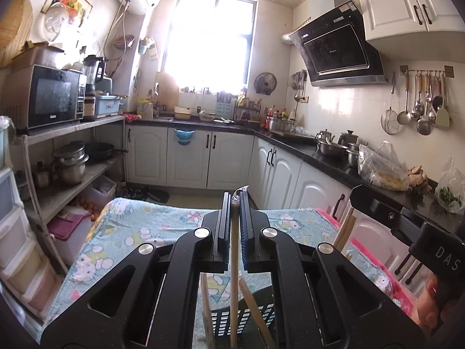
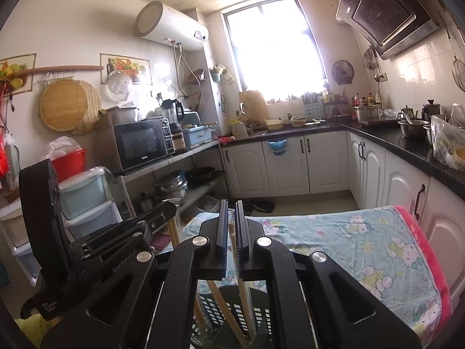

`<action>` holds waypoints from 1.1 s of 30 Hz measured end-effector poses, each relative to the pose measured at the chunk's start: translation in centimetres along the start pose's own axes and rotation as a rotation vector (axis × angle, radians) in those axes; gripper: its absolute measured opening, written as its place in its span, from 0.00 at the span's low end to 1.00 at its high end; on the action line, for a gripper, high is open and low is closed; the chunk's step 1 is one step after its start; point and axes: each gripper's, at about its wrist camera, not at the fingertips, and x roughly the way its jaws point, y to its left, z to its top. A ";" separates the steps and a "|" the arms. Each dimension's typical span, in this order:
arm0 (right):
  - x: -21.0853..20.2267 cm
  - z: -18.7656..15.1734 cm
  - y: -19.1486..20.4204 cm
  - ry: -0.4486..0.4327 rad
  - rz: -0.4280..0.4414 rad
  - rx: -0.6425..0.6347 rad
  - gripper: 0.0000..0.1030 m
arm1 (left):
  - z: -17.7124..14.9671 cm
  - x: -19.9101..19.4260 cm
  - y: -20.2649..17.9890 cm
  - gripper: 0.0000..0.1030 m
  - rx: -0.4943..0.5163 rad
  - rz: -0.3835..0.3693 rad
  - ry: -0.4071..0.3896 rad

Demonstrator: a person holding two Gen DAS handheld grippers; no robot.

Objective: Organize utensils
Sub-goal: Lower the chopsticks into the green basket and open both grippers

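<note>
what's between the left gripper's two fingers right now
In the left wrist view, the left gripper is clamped on a single wooden chopstick, hanging down toward the black slotted basket.

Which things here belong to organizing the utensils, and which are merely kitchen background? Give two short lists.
Job in hand:
left gripper, shut on a wooden chopstick
right gripper, shut on wooden chopsticks
dark slotted basket below, holding more sticks

Lying about:
microwave
hanging ladles
steel pots
plastic bags

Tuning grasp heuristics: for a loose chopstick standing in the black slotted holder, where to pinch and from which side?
Pinch the upper shaft of a wooden chopstick, coming level from the side: it leans upright in the black slotted holder, lower end hidden inside. The left gripper holds its own stick that way.
</note>
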 end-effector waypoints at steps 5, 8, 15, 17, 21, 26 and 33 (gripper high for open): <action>0.7 -0.9 -0.2 0.017 -0.013 0.002 0.05 | -1.1 0.8 0.4 0.03 -0.019 -0.007 0.022; 0.9 -1.4 -0.3 0.025 -0.020 0.002 0.05 | -1.7 1.1 0.7 0.03 -0.031 -0.007 0.037; 1.0 -2.2 -1.0 0.045 -0.048 0.019 0.05 | -2.6 1.2 1.3 0.03 -0.064 -0.010 0.077; 0.9 -2.5 -1.3 0.057 -0.067 0.028 0.05 | -2.8 1.1 1.3 0.03 -0.067 -0.012 0.088; 0.5 -3.0 -2.3 0.067 -0.086 0.063 0.05 | -3.4 0.7 1.4 0.03 -0.072 -0.010 0.103; 0.0 -3.6 -3.0 0.084 -0.100 0.087 0.06 | -3.8 0.3 1.9 0.03 -0.096 -0.011 0.119; -0.7 -4.2 -3.5 0.098 -0.115 0.099 0.10 | -4.3 0.0 2.2 0.03 -0.112 -0.011 0.135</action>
